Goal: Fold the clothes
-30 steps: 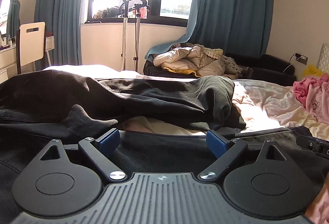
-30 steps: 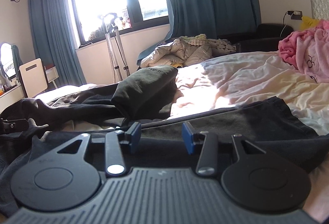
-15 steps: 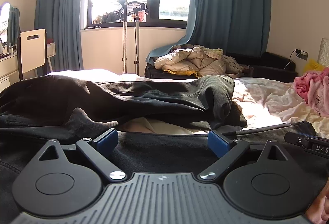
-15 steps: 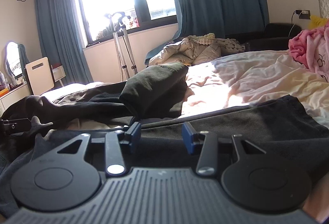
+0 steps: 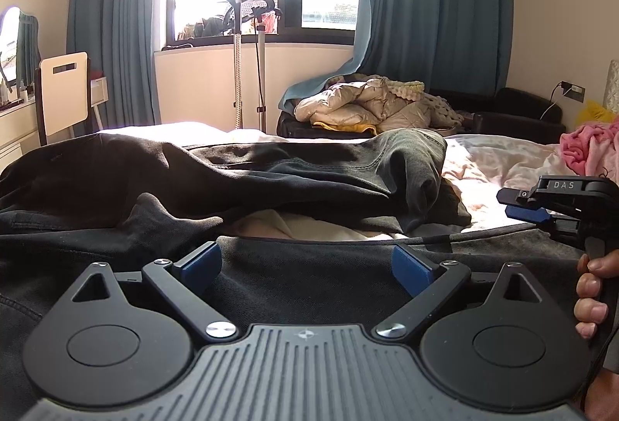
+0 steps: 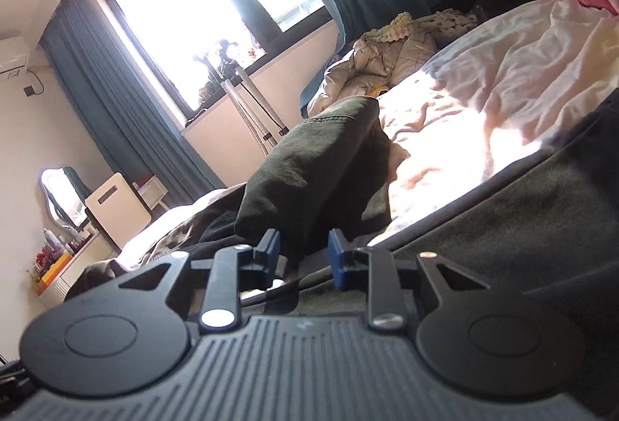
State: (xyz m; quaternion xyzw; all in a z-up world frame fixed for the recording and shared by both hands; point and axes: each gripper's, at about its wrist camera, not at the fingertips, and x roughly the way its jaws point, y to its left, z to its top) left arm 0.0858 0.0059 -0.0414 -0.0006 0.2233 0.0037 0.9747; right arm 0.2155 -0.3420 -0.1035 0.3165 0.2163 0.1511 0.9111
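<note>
Black trousers [image 5: 232, 173] lie spread across the bed, one leg bunched at the far end [image 6: 317, 169], the near part flat under both grippers [image 6: 522, 227]. My left gripper [image 5: 307, 262] is open wide, low over the near black cloth, holding nothing. My right gripper [image 6: 303, 254] is tilted, its jaws partly open just above the cloth edge with nothing between them. It also shows at the right edge of the left wrist view [image 5: 557, 204], held by a hand.
The bed sheet [image 6: 503, 80] is pale and rumpled. A pink garment [image 5: 588, 150] lies at the right. A heap of quilted jackets [image 5: 367, 108] sits on a dark sofa beyond the bed. A chair [image 5: 62, 92] and stand [image 5: 247, 65] are near the window.
My right gripper has rolled over to a tilt and moved left, coming further into the left wrist view. My left gripper has risen slightly and stays open.
</note>
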